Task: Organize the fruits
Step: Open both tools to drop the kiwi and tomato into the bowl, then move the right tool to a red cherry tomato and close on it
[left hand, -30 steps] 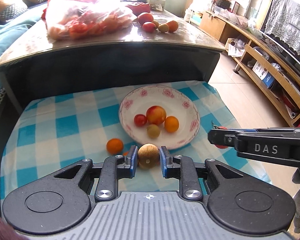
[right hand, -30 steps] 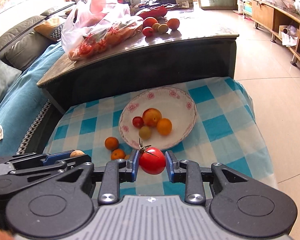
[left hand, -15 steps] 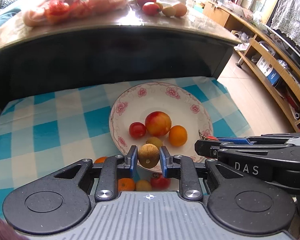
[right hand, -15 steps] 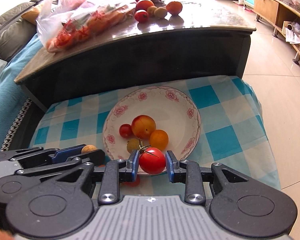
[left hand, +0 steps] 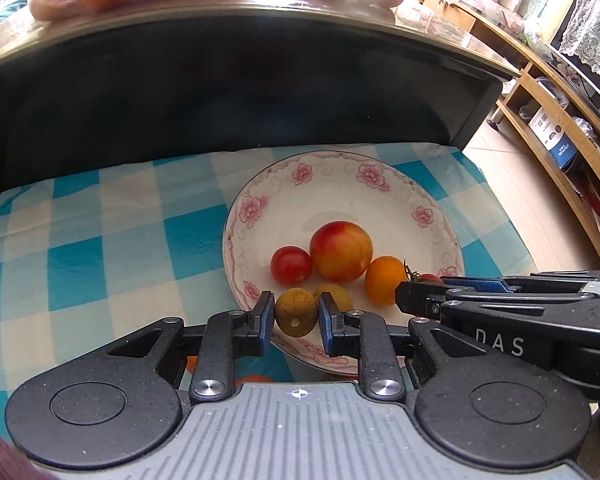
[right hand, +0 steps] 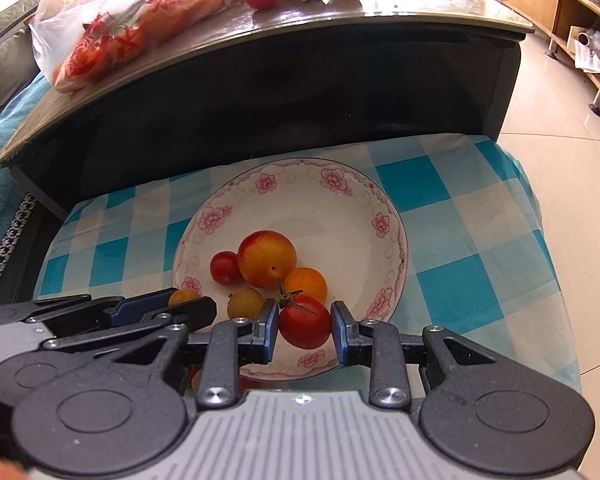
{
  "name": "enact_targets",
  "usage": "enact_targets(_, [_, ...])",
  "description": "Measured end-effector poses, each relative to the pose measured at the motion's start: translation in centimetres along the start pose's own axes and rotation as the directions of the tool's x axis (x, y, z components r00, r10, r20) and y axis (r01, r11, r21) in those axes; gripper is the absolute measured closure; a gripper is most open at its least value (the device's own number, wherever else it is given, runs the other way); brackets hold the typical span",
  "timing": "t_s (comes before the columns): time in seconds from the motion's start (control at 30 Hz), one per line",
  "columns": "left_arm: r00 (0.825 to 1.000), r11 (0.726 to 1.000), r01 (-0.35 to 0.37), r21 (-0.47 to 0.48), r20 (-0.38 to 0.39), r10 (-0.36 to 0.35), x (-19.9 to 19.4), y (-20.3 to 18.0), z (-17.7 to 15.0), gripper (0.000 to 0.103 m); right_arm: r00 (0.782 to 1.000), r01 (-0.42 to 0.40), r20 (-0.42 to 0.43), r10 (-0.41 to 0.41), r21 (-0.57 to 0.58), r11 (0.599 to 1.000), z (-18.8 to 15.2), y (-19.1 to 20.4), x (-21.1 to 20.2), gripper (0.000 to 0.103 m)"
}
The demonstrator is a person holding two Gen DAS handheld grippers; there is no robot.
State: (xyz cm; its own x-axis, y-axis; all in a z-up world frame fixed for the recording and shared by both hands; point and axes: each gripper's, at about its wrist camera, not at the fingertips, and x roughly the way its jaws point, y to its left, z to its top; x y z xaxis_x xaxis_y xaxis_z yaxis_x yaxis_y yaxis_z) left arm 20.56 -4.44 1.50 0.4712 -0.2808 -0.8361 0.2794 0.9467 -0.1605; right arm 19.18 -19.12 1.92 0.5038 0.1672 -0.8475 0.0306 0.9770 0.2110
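The floral plate lay on the checkered cloth, already carrying a peach, an orange fruit and a cherry tomato. Above its near rim the right tool was closed on a stemmed tomato: smooth, rather soft, so best pinched gently across its widest part. The left tool gripped a small brownish fruit in the same way; it looked light, firm and rough-skinned, probably less slippery.
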Motion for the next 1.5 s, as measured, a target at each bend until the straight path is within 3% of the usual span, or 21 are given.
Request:
enact_targets(0.27, [1.0, 1.0, 0.007, -0.012, 0.007, -0.007, -0.1, 0.4, -0.1, 0.072, 1.0, -0.007, -0.005, 0.007, 0.002, 1.0, 0.3, 0.0, 0.7, 0.071])
enact_targets(0.7, [0.997, 0.997, 0.058, -0.049, 0.052, -0.055, -3.8, 1.8, -1.9, 0.064, 0.999, -0.023, 0.024, 0.022, 0.012, 1.0, 0.1, 0.3, -1.0, 0.07])
enact_targets(1.17, [0.997, 0.994, 0.056, -0.095, 0.058, -0.051, -7.9, 4.4, -5.2, 0.055, 0.998, -0.065, 0.016, 0.066, -0.071, 0.995, -4.0, 4.7, -4.3, 0.068])
enact_targets(1.5, [0.994, 0.98, 0.099, -0.172, 0.064, -0.089, -8.8, 5.5, -5.9, 0.05, 0.997, -0.072, -0.011, 0.072, -0.014, 0.997, -5.8, 4.2, -2.8, 0.065])
